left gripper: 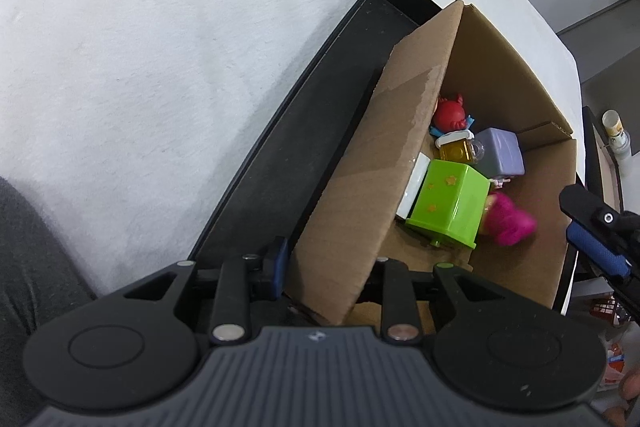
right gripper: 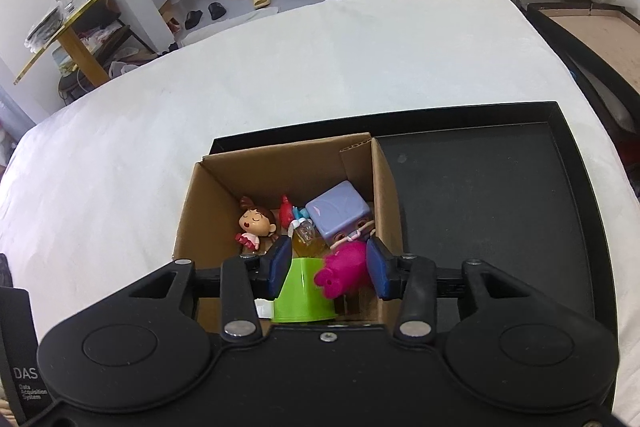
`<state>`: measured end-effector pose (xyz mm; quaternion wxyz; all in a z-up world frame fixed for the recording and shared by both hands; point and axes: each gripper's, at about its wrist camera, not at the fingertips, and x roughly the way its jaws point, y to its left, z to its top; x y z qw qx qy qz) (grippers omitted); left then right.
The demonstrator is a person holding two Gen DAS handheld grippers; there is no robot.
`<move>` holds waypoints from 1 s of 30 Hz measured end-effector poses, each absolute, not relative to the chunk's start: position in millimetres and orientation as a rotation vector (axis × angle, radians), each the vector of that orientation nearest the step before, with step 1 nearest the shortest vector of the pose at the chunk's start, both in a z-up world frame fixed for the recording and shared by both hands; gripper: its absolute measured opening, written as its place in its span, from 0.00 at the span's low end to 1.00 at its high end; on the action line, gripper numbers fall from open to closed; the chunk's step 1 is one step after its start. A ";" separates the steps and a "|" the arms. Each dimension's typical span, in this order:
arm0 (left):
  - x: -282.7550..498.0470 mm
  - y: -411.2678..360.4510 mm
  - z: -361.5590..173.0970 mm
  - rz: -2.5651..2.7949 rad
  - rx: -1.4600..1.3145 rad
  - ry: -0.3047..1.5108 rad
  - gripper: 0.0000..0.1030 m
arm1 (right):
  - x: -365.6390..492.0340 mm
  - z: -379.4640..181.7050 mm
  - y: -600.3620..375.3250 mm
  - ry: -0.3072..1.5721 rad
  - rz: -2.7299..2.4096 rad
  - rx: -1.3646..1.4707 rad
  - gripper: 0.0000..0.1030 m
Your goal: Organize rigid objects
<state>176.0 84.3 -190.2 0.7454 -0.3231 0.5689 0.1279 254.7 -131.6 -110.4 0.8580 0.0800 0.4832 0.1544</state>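
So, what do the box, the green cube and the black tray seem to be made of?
The box looks like brown corrugated cardboard, matte: the fluted layer shows at its cut edge. The green cube seems hard plastic, smooth and slightly glossy, with moulded edges and a soft highlight. The black tray could be plastic or coated metal, with a dull, slightly reflective floor; the pictures leave it open.

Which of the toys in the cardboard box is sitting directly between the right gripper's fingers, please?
The pink toy; it alone sits between the right gripper's blue pads, while the others lie lower in the cardboard box.

Matt corrugated cardboard box (right gripper: 192, 211), glossy green plastic cube (left gripper: 452, 207), matt black tray (right gripper: 480, 195).
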 end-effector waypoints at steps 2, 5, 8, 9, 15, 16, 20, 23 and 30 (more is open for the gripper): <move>175.8 85.2 -191.0 0.279 -0.709 1.243 0.27 | 253.5 -107.9 -131.5 1.009 0.315 0.163 0.41; 175.4 86.2 -191.7 0.273 -0.708 1.247 0.27 | 251.1 -104.4 -135.4 1.002 0.311 0.178 0.41; 177.1 86.6 -191.1 0.258 -0.706 1.258 0.27 | 248.2 -100.6 -140.2 0.998 0.305 0.188 0.41; 178.2 86.9 -190.5 0.255 -0.703 1.263 0.27 | 248.0 -98.7 -140.9 0.996 0.302 0.190 0.41; 184.2 86.2 -183.8 0.265 -0.690 1.290 0.32 | 242.0 -86.8 -149.1 0.973 0.303 0.206 0.41; 183.5 86.5 -181.7 0.268 -0.695 1.290 0.32 | 240.9 -85.0 -151.5 0.970 0.301 0.212 0.41; 181.0 86.7 -167.9 0.271 -0.680 1.268 0.36 | 237.3 -79.0 -160.3 0.961 0.300 0.245 0.41; 179.1 87.4 -155.0 0.280 -0.671 1.245 0.38 | 234.0 -74.6 -165.2 0.956 0.307 0.269 0.41; 167.9 85.9 -122.1 0.285 -0.649 1.183 0.39 | 223.6 -61.9 -174.7 0.947 0.334 0.311 0.42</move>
